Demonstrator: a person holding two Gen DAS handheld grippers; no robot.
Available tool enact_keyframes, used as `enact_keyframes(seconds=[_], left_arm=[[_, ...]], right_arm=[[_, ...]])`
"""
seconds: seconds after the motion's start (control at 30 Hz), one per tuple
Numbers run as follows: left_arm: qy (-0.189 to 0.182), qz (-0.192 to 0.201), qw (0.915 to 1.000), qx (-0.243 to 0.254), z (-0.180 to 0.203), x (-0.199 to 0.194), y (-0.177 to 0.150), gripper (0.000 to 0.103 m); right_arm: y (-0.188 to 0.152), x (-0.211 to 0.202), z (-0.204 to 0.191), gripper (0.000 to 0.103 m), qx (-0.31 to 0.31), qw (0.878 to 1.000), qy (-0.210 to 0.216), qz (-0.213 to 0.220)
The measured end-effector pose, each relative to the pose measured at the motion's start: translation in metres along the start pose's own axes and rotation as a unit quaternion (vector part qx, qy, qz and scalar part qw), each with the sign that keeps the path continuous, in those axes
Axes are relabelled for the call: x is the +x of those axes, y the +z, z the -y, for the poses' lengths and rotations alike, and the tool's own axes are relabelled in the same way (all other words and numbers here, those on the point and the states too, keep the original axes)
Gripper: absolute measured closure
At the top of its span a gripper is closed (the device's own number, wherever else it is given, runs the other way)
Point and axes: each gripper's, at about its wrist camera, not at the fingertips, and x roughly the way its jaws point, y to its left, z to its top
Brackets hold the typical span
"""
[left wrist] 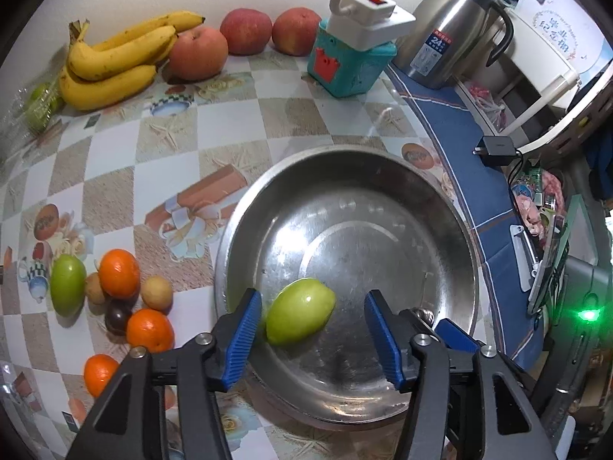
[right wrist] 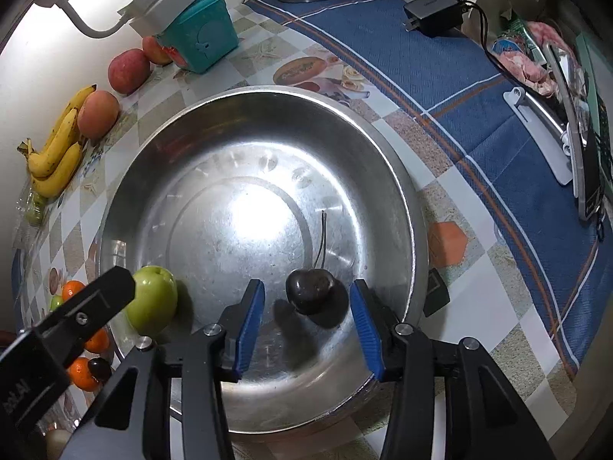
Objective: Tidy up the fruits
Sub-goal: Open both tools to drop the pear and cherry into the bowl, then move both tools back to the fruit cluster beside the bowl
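Checkered tabletop (left wrist: 115,161) carrying a steel basin (left wrist: 383,176). Green fruit (left wrist: 299,316) lying inside the basin near its rim, between the left gripper (left wrist: 312,329) fingers, which are standing spread. Dark cherry (right wrist: 309,290) resting inside the basin between the spread right gripper (right wrist: 306,326) fingers, untouched.

We are in a home kitchen. Beyond the left claw (left wrist: 312,339), the bench (left wrist: 115,161) wears a checked oilcloth printed with teacups and flowers. Bananas (left wrist: 115,57) and apples (left wrist: 197,51) line the wall at its far side. Far right of the claw stand a steel thermal jug (left wrist: 446,38) and a power strip (left wrist: 369,17); a wide steel basin (left wrist: 345,199) sits just ahead.
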Motion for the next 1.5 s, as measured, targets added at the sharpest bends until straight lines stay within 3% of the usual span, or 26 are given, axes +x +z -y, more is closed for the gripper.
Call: enact_keyframes(seconds=[0.33, 0.6, 0.7, 0.83, 1.03, 1.1, 1.2, 1.27, 1.37, 1.5], left_arm=[[0.049, 0.027, 0.9984, -0.003, -0.018, -0.021, 0.007, 0.012], [0.150, 0.039, 0.9877, 0.024, -0.044, -0.025, 0.008, 0.001], [0.169, 0.038, 0.9844, 0.030, -0.056, -0.027, 0.008, 0.001], [0.198, 0.037, 0.9789, 0.033, -0.075, -0.030, 0.006, 0.000], [0.214, 0.039, 0.9758, 0.021, -0.108, -0.039, 0.003, 0.000], [0.228, 0.042, 0.9725, 0.016, -0.120, -0.044, 0.002, 0.000], [0.259, 0.046, 0.9646, 0.013, -0.138, -0.052, 0.000, 0.000], [0.276, 0.049, 0.9598, 0.004, -0.153, -0.058, -0.002, 0.000], [0.284, 0.053, 0.9574, -0.013, -0.171, -0.065, -0.005, 0.000], [0.268, 0.052, 0.9613, -0.036, -0.192, -0.069, -0.009, 0.000]], right_arm=[[0.003, -0.014, -0.006, 0.036, -0.013, 0.999, -0.002, 0.038], [0.002, -0.019, -0.014, 0.033, -0.031, 0.998, -0.002, 0.052], [0.002, -0.018, -0.016, 0.017, -0.035, 0.998, -0.005, 0.053], [0.001, -0.019, -0.018, 0.016, -0.042, 0.997, -0.008, 0.059], [-0.002, -0.017, -0.024, 0.012, -0.062, 0.996, -0.011, 0.061], [-0.003, -0.016, -0.026, 0.012, -0.068, 0.996, -0.011, 0.063], [-0.005, -0.016, -0.029, 0.000, -0.070, 0.995, -0.018, 0.063], [-0.006, -0.018, -0.031, 0.000, -0.073, 0.995, -0.015, 0.070], [-0.008, -0.023, -0.036, 0.000, -0.078, 0.994, -0.012, 0.081], [-0.011, -0.026, -0.043, 0.000, -0.082, 0.993, 0.003, 0.081]])
